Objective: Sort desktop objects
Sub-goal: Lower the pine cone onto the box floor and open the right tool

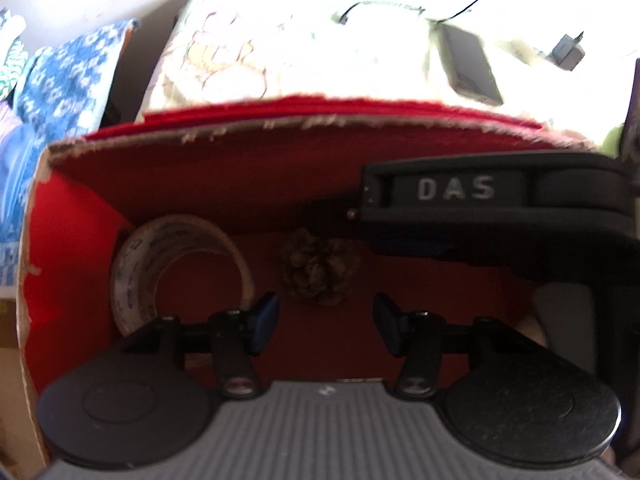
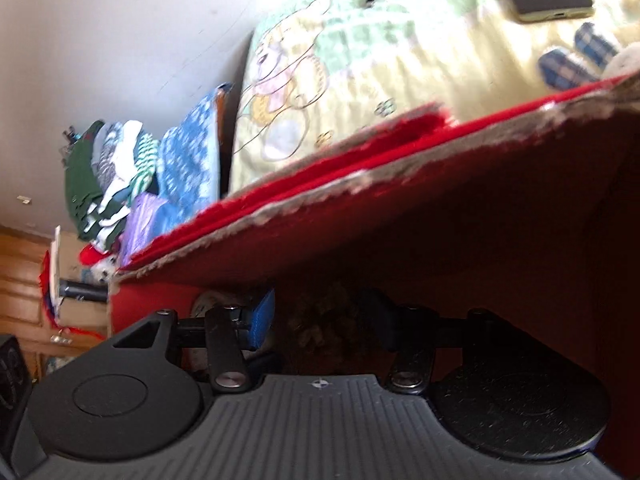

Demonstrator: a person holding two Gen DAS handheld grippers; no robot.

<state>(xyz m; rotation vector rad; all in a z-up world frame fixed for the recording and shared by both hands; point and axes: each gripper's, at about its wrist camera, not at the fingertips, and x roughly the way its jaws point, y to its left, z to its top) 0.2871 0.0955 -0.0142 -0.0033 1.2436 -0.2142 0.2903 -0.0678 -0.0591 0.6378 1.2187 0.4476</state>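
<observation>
A red cardboard box (image 1: 240, 128) lies open on a bed. On its floor are a roll of clear tape (image 1: 132, 276) at the left and a brown pine cone (image 1: 316, 272) in the middle. My left gripper (image 1: 325, 320) hovers just short of the cone, open, with nothing between its blue pads. The black body of my right gripper (image 1: 452, 192), marked DAS, reaches into the box from the right. In the right wrist view, my right gripper (image 2: 322, 316) is open inside the box (image 2: 320, 196). The dark, blurred pine cone (image 2: 324, 332) sits low between its fingers.
The box rests on a pale cartoon-print sheet (image 2: 320, 80). A dark flat device (image 1: 468, 64) with a cable and a grey charger (image 1: 566, 52) lie beyond the box. Folded clothes (image 2: 112, 176) are stacked to the left, with wooden drawers (image 2: 20, 272) behind.
</observation>
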